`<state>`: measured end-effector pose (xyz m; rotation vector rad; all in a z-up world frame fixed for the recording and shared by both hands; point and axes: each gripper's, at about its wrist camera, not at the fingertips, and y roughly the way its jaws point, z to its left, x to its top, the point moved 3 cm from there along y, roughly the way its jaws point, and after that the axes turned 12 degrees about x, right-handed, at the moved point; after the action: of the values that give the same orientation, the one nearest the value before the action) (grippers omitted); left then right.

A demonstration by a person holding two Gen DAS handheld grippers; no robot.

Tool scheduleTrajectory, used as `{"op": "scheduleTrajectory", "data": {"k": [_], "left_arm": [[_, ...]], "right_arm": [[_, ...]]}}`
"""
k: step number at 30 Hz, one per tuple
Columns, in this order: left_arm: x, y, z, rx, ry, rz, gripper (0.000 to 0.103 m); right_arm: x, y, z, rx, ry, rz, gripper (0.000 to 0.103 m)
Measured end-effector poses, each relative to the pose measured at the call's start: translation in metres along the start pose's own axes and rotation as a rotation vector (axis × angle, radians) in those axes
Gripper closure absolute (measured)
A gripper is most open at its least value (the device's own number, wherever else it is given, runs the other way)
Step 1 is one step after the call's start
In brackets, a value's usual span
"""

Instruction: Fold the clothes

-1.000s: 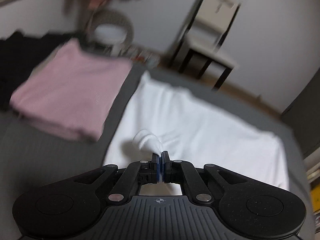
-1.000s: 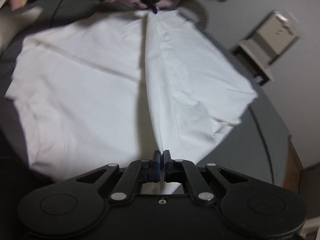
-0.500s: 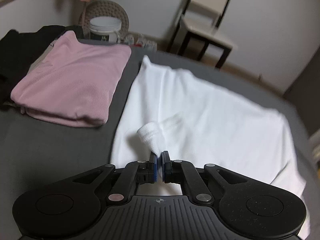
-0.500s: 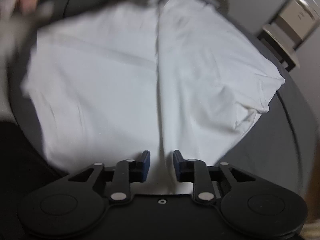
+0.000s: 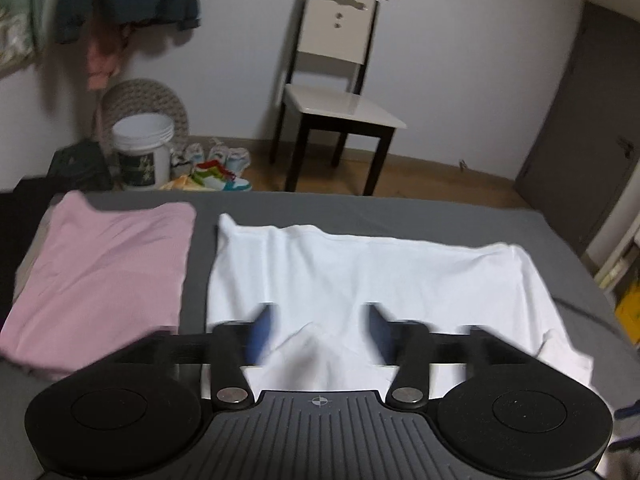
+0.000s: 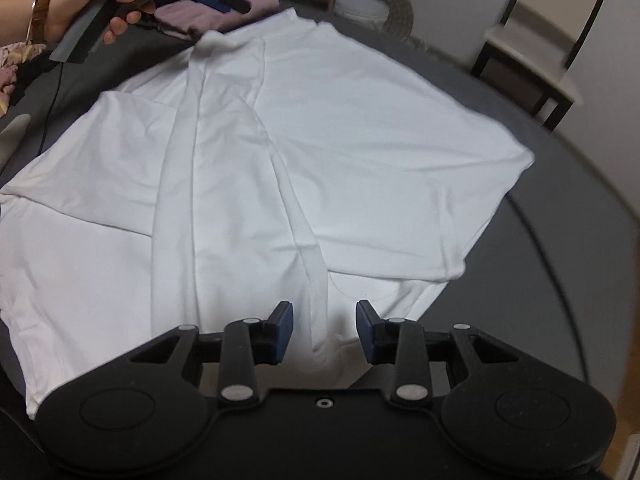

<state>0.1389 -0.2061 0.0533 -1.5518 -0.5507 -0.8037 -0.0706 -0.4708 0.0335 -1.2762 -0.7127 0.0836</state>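
Both grippers have let go since a second ago: the left gripper and right gripper now stand spread wide, grasping nothing, where they had pinched cloth. One side of the white shirt is folded over lengthwise, its edge forming a ridge down the middle; further folds seem left. It lies on the grey bed, just right of the folded pink garment, slightly creased and soft.
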Motion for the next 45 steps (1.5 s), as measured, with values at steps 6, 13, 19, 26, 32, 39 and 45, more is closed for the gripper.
{"op": "scheduleTrajectory", "data": {"k": [6, 13, 19, 26, 32, 39, 45], "left_arm": [[-0.001, 0.021, -0.021, -0.009, 0.133, 0.014, 0.033], [0.005, 0.037, -0.021, -0.067, 0.040, 0.071, 0.093], [0.005, 0.035, -0.018, -0.071, 0.068, 0.110, 0.092], [0.007, 0.043, -0.012, -0.103, 0.077, 0.200, 0.092], [0.000, 0.048, -0.023, -0.053, 0.125, 0.183, 0.093], [0.000, 0.036, -0.027, 0.040, 0.104, 0.084, 0.102], [0.005, 0.036, -0.015, 0.106, 0.045, 0.067, 0.102]], "right_arm": [[-0.003, 0.010, -0.009, 0.078, 0.058, -0.017, 0.097], [-0.009, 0.011, -0.006, 0.072, 0.074, -0.032, 0.097], [-0.009, 0.012, -0.006, 0.071, 0.065, -0.027, 0.097], [-0.010, 0.014, -0.005, 0.072, 0.064, -0.027, 0.097], [-0.010, 0.015, -0.004, 0.073, 0.068, -0.026, 0.096], [-0.011, 0.009, -0.006, 0.057, 0.095, -0.088, 0.097], [-0.011, 0.009, -0.015, 0.026, 0.142, -0.143, 0.097]]}}
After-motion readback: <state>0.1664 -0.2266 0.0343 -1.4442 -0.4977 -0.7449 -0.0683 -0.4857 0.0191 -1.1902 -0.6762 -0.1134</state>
